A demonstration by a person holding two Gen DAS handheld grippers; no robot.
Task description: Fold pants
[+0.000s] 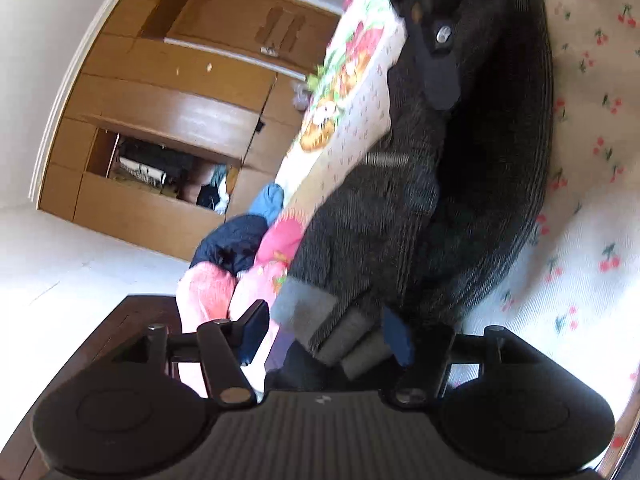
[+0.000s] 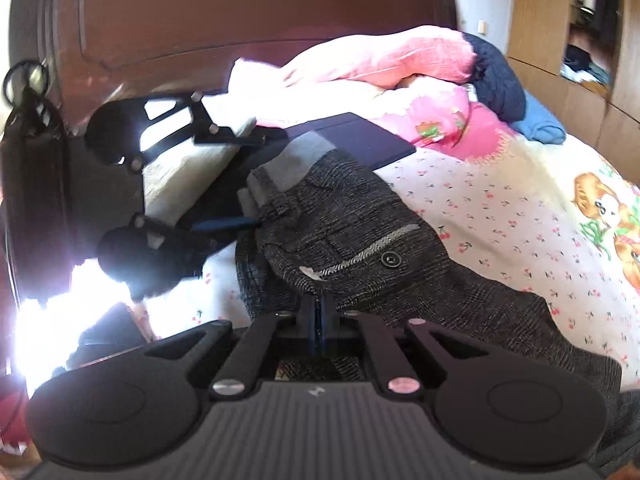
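One pair of dark checked pants (image 2: pixel 352 240) lies on the cherry-print bedsheet (image 2: pixel 480 208). Two grippers in view. Right gripper (image 2: pixel 320 312): jaws pinched tight on the pants' fabric edge. Left gripper (image 1: pixel 328 336): jaws wide, waistband between them, pads not pressing. One pink blanket (image 2: pixel 380 60) beyond.

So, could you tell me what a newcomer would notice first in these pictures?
The dark checked pants sprawl across the cherry-print sheet, one edge pinched in the shut right gripper. The left gripper stands open at their grey-lined waistband. Behind, a pink blanket is heaped against the dark headboard.
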